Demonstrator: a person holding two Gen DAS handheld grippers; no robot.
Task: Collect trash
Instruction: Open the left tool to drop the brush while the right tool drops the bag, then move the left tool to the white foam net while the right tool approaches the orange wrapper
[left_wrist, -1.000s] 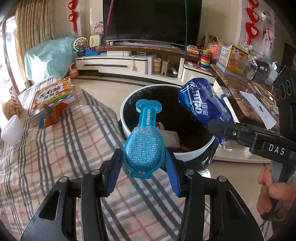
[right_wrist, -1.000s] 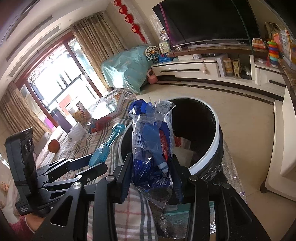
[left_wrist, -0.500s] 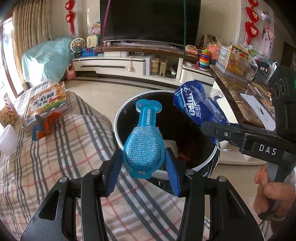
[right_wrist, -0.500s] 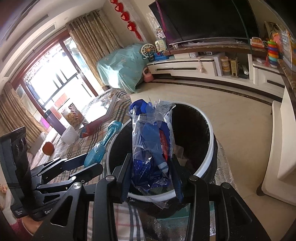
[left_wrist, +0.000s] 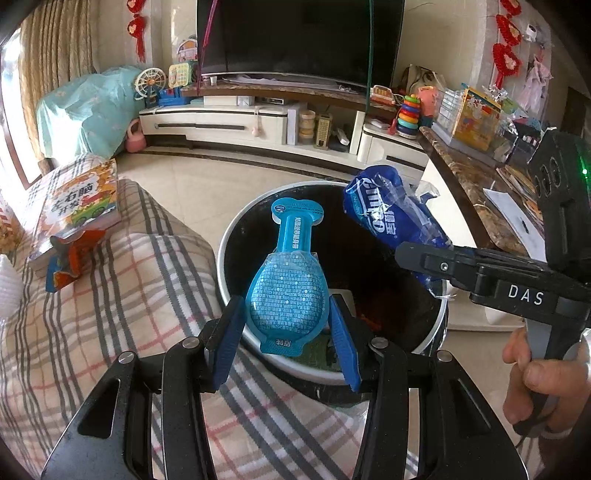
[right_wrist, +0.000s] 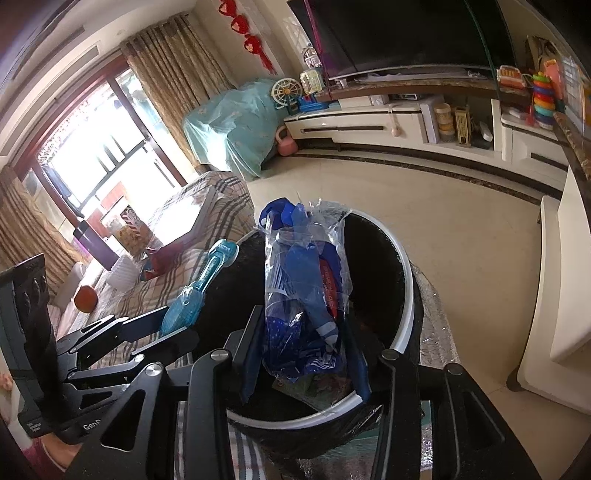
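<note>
Holding both loads over the bin (left_wrist: 236, 254): left tongs (left_wrist: 287, 325) are clamping the blue pod pack (left_wrist: 287, 291), right tongs (right_wrist: 303, 354) the blue plastic bag (right_wrist: 306, 295). You're needing to release next.

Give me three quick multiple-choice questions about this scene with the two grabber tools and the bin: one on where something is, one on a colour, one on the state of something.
1. Where is the blue plastic wrapper held by the right gripper?
A. Above the open trash bin
B. On the TV stand
C. On the floor

2. What colour is the flat bottle-shaped packet in the left gripper?
A. Red
B. Light blue
C. Yellow

3. What is the state of the bin?
A. Lidded shut
B. Tipped over
C. Open, with some rubbish inside

Answers:
1 A, the wrapper hangs over the bin's white rim in both views.
2 B, its round body and neck are light blue.
3 C, the mouth is uncovered and scraps show at the bottom.
</note>
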